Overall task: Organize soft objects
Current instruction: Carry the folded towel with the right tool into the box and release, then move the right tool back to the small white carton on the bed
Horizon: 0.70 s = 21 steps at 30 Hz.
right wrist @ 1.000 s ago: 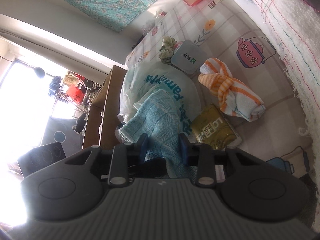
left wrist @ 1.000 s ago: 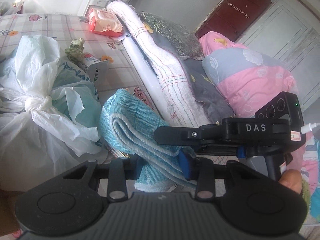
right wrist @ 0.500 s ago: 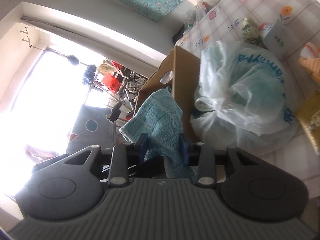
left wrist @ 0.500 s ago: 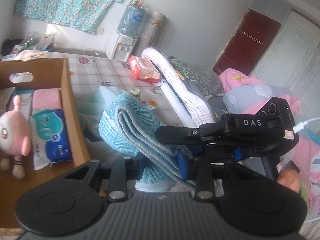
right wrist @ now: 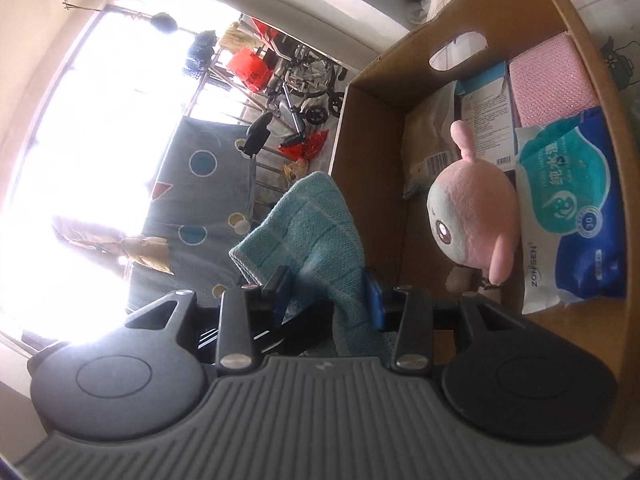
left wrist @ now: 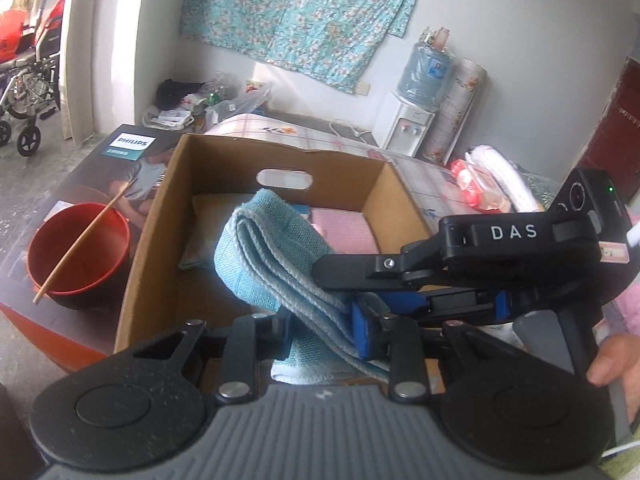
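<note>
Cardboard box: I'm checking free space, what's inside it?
Inside the box: a pink plush, wipes pack, pink pad, a carton. The towel hides part.

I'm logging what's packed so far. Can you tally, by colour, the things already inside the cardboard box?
Pink: 2, the plush toy and the pink pad
Blue and white: 2, the wipes pack and the small carton
Beige: 1, the flat packet
Total: 5

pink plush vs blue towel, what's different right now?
The pink plush toy lies inside the cardboard box, loose; the folded blue towel hangs above it, between the fingers of both the left tool and the right tool. The plush is rounded with a face; the towel is flat, woven and layered. Both are soft.
</note>
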### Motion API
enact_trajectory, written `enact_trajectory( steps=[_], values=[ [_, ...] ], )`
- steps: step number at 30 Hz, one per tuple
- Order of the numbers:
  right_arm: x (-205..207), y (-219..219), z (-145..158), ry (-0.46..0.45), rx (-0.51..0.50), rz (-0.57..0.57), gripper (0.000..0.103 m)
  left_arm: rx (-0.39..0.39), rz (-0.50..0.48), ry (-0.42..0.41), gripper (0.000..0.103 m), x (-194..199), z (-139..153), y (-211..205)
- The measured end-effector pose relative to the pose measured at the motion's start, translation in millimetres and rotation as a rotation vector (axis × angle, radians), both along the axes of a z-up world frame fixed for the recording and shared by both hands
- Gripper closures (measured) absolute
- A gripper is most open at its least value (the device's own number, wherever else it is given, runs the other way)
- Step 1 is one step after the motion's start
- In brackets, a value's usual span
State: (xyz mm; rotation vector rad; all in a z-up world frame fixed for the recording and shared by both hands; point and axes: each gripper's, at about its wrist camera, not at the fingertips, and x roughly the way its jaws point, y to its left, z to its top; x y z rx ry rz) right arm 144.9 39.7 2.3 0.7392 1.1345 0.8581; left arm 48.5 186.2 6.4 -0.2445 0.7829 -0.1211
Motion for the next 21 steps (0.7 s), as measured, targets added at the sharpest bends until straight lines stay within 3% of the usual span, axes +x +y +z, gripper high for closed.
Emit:
enact_trajectory(
  steps=[2, 4, 8, 12, 15, 16, 19, 21],
  values=[
    [5, 7, -4, -0.003, -0.037, -0.015, 0.062, 0.081, 0.015, 0.021, 0.078, 10, -7, 3],
    [8, 6, -7, -0.012, -0.054, -0.037, 0.062, 0.216, 0.03, 0.031, 0.078, 22, -15, -1],
    [10, -11, -11, 0.003, -0.041, -0.071, 0.061, 0.386, -0.017, 0.052, 0.078, 39, -32, -15],
    [9, -25, -9, -0.01, -0.039, -0.091, 0.058, 0.459, -0.057, 0.13, 0.074, 55, -56, -19],
    [8, -30, -7, -0.024, -0.043, -0.089, 0.056, 0.492, -0.059, 0.172, 0.065, 59, -66, -20],
    [7, -32, -6, -0.029, -0.047, -0.09, 0.055, 0.489, -0.059, 0.177, 0.064, 59, -66, -19],
    [7, -35, -6, -0.034, -0.045, -0.093, 0.052, 0.496, -0.031, 0.16, 0.048, 55, -59, -16],
    [7, -39, -8, -0.028, -0.037, -0.098, 0.051, 0.498, -0.013, 0.145, 0.046, 54, -53, -15]
  ],
)
